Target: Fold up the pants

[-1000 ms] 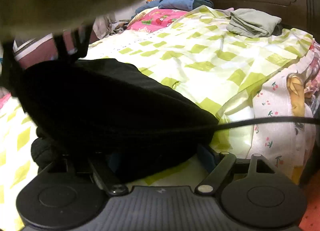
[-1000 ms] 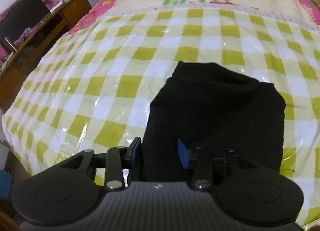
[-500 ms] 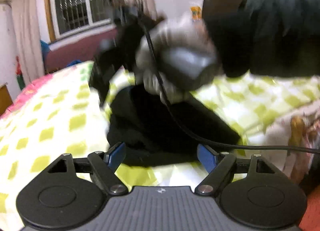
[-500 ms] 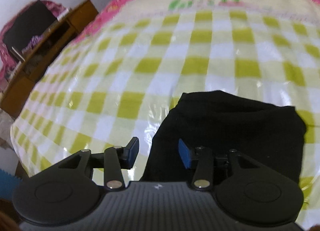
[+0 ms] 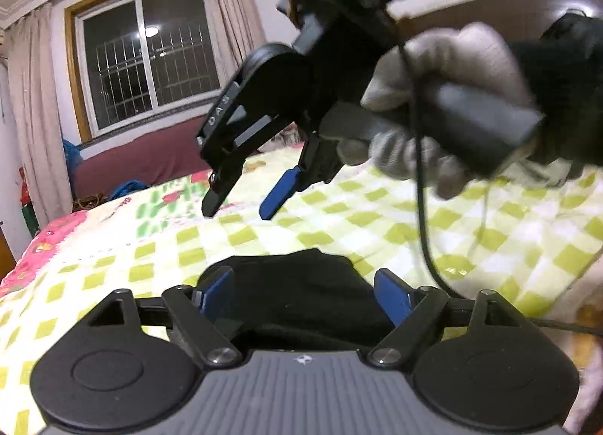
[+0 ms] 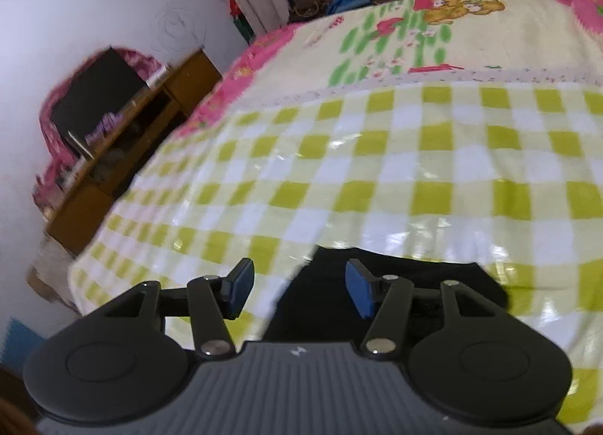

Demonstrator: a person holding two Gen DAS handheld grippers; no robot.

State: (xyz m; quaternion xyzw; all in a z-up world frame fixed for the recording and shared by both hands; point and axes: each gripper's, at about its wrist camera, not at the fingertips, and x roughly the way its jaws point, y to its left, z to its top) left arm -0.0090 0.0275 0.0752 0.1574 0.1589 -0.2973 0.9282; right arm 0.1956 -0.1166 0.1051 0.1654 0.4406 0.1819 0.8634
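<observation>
A: The black pants (image 5: pixel 297 295) are seen folded into a compact bundle on the bed (image 5: pixel 377 216), directly ahead of the left hand-held gripper (image 5: pixel 305 295), between its blue pads and reaching under them.

B: And the long axis?

A: It cannot be told with confidence from the left wrist view; the near part of the bundle is hidden behind the gripper body. In the right wrist view the pants (image 6: pixel 414 276) are spread mostly sideways across the front of the right hand-held gripper (image 6: pixel 301 286), extending off to its right, with the near edge cut off by the body.

B: Jaw states?

A: The left hand-held gripper is spread wide, and nothing is pinched. The right hand-held gripper is also parted and empty; in the left wrist view it (image 5: pixel 241 201) is shown raised above the bed, beyond the pants, fingers angled down and to the left, gripped by a gloved hand (image 5: pixel 437 107).

B: Anything hard to read?

A: The right wrist view is blurred. A black cable (image 5: pixel 422 216) is draped from the raised gripper across the checked bedcover.
</observation>
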